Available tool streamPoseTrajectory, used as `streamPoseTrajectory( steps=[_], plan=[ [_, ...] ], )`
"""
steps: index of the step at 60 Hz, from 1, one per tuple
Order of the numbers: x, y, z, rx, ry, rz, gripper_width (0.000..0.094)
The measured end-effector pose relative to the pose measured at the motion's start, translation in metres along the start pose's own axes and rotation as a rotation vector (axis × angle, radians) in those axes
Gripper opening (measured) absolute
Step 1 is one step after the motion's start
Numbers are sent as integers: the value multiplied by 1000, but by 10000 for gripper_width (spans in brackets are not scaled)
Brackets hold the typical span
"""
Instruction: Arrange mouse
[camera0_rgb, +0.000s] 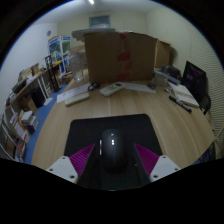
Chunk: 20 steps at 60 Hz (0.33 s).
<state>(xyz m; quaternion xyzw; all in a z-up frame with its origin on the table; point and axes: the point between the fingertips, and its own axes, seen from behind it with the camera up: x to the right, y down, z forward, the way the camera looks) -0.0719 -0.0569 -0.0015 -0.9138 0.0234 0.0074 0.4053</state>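
Note:
A black mouse (111, 141) sits between my fingers, over a black mouse mat (85, 130) on a wooden table (150, 105). My gripper (113, 150) is shut on the mouse, with the magenta pads (82, 157) pressed to its two sides. The mouse's rear half is hidden in the dark between the fingers, and I cannot tell whether it rests on the mat or hangs just above it.
A large cardboard box (120, 55) stands at the table's far edge. In front of it lie a white keyboard (77, 97) and papers (112, 90). A dark screen (196, 76) and books (183, 96) sit at the right. Cluttered shelves (25, 105) line the left.

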Motion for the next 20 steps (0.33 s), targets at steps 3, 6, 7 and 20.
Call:
streamPoseTrajectory(
  steps=[3, 6, 7, 20],
  plan=[
    [-4, -7, -15, 16, -15, 2, 792],
    [-5, -8, -34, 9, -13, -12, 795],
    [-4, -8, -41, 6, -10, -17, 794],
    [10, 1, -146, 0, 1, -24, 809]
  ],
)
